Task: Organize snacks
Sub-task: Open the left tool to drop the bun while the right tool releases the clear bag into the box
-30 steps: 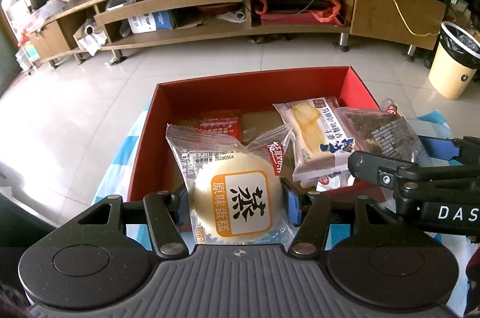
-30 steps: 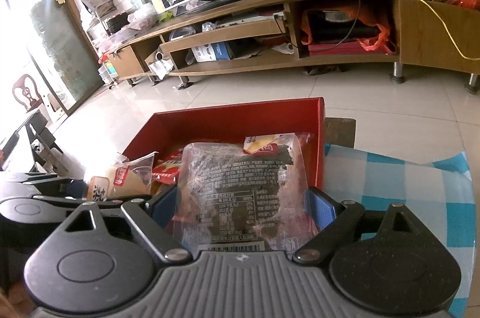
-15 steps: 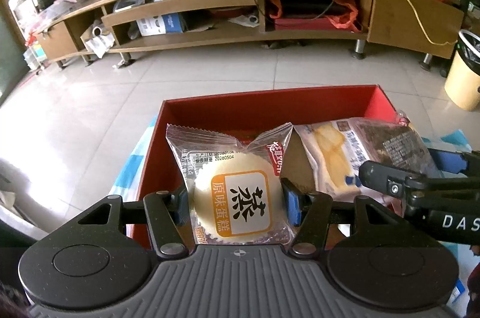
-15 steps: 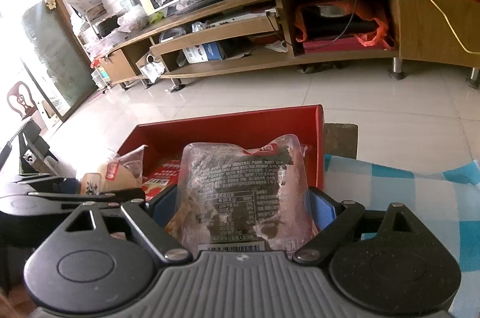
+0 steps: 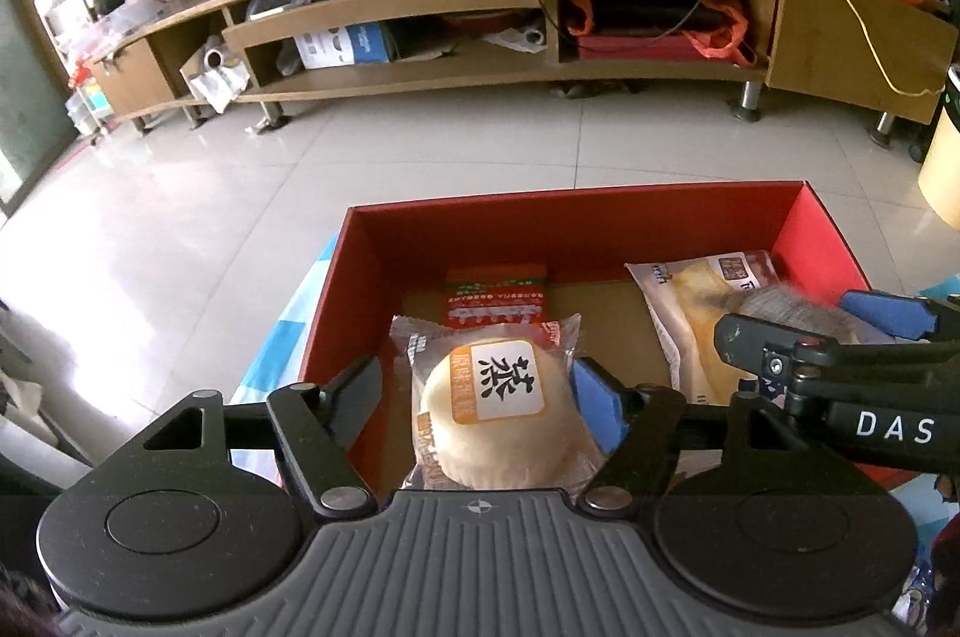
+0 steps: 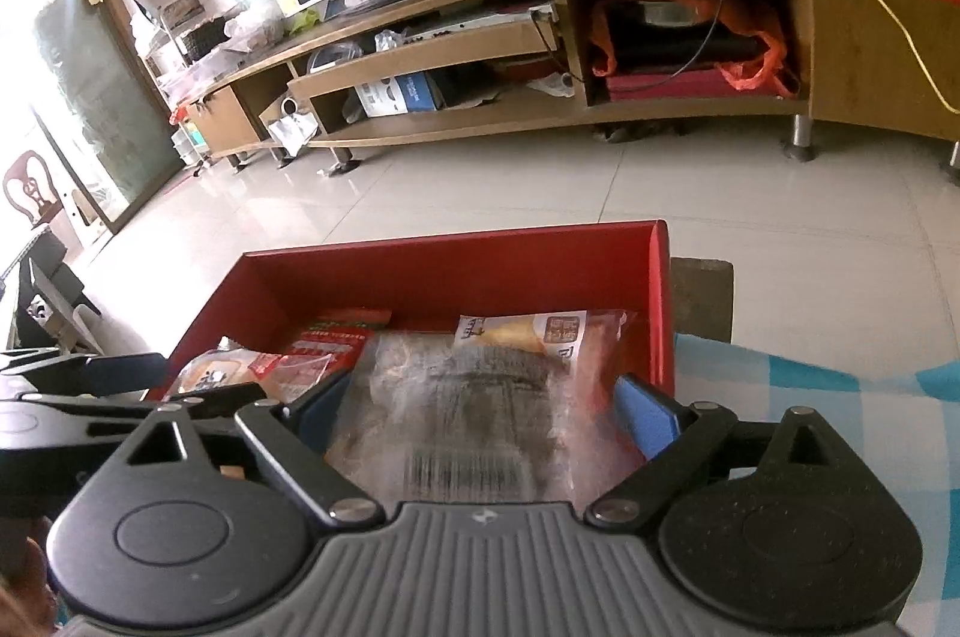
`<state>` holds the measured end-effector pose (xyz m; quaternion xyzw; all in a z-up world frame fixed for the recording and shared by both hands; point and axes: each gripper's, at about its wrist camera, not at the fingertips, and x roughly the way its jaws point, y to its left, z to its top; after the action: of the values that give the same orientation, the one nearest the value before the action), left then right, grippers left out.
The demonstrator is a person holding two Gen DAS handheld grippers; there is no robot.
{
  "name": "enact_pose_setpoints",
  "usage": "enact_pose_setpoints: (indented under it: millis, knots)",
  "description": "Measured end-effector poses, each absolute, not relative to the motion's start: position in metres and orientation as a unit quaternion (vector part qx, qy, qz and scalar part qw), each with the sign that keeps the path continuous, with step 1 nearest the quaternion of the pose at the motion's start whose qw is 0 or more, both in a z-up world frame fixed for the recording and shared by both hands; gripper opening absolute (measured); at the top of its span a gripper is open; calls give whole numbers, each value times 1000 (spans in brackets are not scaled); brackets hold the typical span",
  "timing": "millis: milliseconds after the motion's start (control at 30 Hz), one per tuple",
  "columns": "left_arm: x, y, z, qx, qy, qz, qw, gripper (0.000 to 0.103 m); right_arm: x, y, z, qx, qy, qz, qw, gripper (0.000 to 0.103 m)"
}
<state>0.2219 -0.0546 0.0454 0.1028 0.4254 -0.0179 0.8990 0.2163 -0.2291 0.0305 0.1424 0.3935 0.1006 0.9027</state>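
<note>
My left fingers [image 5: 477, 385] have just spread, freeing the steamed cake [image 5: 501, 421] into the red box [image 5: 576, 229]; right fingers [image 6: 474, 397] widening, dark pastry [image 6: 468, 415] seemingly released too.

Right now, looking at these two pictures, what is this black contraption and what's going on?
There is no robot. A person carries a two-finger tool in each hand, each with a camera looking along its fingers. One picture is from the left hand-held gripper, the other from the right hand-held gripper. Both hang over a red box on a checked cloth. A cake packet lies between the left jaws and a dark packet between the right. Both pairs have just been opening. A bread packet and a sachet lie inside.
</note>
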Motion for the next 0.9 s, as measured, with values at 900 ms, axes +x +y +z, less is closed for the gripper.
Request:
enact_pose_setpoints:
  millis: [900]
  knots:
    - [182, -55, 64, 105, 409, -44, 906, 86, 172, -233, 55, 131, 383, 92, 910, 92]
